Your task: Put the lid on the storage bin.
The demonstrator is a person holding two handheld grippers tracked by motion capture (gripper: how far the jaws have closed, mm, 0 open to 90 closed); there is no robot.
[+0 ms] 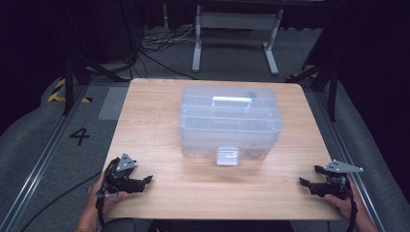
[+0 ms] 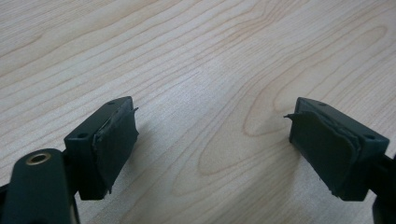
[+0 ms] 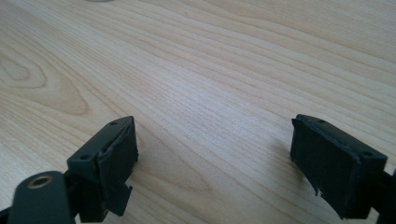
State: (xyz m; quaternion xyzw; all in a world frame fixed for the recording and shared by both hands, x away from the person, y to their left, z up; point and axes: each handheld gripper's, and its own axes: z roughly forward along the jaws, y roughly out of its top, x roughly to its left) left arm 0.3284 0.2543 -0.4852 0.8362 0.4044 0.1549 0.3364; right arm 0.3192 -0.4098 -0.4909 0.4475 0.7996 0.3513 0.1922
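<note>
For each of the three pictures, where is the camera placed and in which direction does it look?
High view: fixed above the person's side, looking forward and down on the table with the clear box; both hands with the left gripper and right gripper show at the near corners.
Left gripper view: rides on the left gripper, looking along its open jaws at bare wood.
Right gripper view: rides on the right gripper, looking the same way along its open jaws.
Shared: both gripper views show the wood tabletop between the jaws.

A lab-style recording bay: wooden counter [image 1: 159, 193] on grey carpet [image 1: 34, 140], black curtains [image 1: 29, 38], floor rails [image 1: 41, 159], loose cables [image 1: 159, 43], hazard tape [image 1: 58, 89], and a floor numeral "4" [image 1: 80, 136].
</note>
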